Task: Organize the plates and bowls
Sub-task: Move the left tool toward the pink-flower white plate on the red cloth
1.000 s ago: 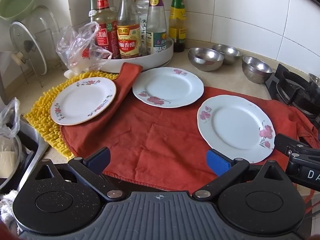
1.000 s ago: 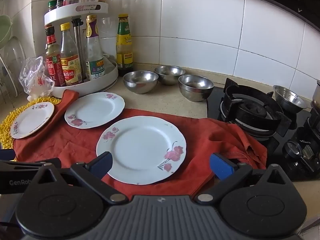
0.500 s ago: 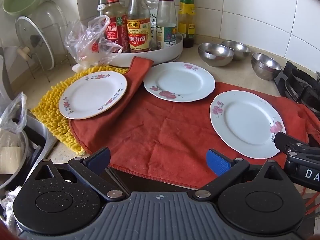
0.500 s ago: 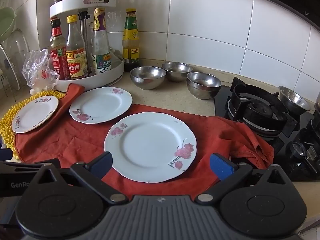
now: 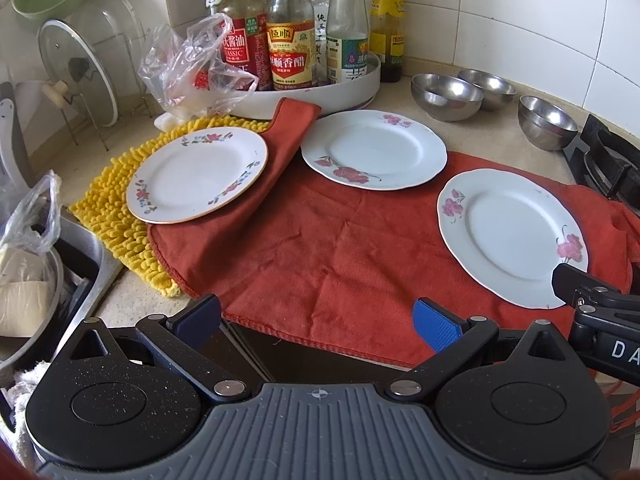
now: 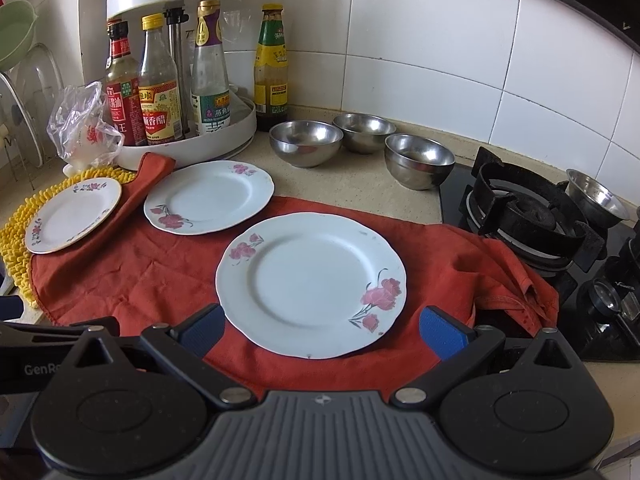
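— What is getting cut off for you?

— I am seeing the right gripper [image 5: 600,312] only as a black edge poking in at the right of the left view, and it is covering a sliver of the near plate's [image 6: 311,285] rim there. A fourth steel bowl [image 6: 596,200] behind the burner [image 6: 532,216] is clipped by the frame. The sink [image 5: 80,276] on the left is mostly hidden under a plastic bag.

— Where are the plates sitting against the fingers?

— I am holding both sets of fingers spread wide, gripping nothing. The near plate is lying on the red cloth [image 6: 140,276] with its front rim reaching between the right gripper's fingers [image 6: 442,330], apart from both pads. The left gripper [image 5: 318,318] is hovering over bare cloth; the small plate [image 5: 198,174] is sitting ahead and left, half on the yellow mat [image 5: 116,220], and the middle plate [image 5: 374,148] is lying ahead, its far rim off the cloth on the desk [image 6: 344,184].

— Room to move?

— The three steel bowls [image 6: 360,144] are standing near one another behind the cloth, with bare desk around them. The bottle rack [image 6: 192,148] is crowding the back left.
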`<state>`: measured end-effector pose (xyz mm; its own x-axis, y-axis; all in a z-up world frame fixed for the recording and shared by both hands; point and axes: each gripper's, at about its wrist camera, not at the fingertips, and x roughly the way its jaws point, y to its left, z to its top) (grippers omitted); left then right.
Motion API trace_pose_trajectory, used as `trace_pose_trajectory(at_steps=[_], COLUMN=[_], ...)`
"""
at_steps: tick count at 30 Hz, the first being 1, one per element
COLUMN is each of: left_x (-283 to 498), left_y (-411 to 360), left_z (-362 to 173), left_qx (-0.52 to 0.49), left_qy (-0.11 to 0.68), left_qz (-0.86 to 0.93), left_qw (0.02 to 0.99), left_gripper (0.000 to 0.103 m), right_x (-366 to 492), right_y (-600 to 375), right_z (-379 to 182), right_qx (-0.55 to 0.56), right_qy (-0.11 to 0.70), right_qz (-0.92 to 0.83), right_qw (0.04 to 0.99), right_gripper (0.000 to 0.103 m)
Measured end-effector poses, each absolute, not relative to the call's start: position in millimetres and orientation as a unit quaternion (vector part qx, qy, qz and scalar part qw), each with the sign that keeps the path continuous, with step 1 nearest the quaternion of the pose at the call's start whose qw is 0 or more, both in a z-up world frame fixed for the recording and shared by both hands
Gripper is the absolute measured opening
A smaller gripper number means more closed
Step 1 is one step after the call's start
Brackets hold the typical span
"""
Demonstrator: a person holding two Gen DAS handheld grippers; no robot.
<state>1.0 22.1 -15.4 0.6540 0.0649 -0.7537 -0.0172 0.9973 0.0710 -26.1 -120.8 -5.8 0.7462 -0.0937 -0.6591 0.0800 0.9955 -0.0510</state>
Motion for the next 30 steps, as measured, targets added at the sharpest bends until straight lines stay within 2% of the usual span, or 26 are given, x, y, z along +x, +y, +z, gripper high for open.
trace_pose_trajectory(at_steps=[30], left_x=[2.2], left_y=[29.8], left_z=[-20.9], left_qx=[0.03], left_qy=[0.427], left_qz=[0.032], left_qw=[0.903], left_gripper=[0.103], right_x=[-20.3], right_y=[-112.4], right_z=[-12.8], right_qx=[-0.014], right_qy=[0.366], right_qz=[-0.043], right_qw=[0.929], right_gripper=[0.102])
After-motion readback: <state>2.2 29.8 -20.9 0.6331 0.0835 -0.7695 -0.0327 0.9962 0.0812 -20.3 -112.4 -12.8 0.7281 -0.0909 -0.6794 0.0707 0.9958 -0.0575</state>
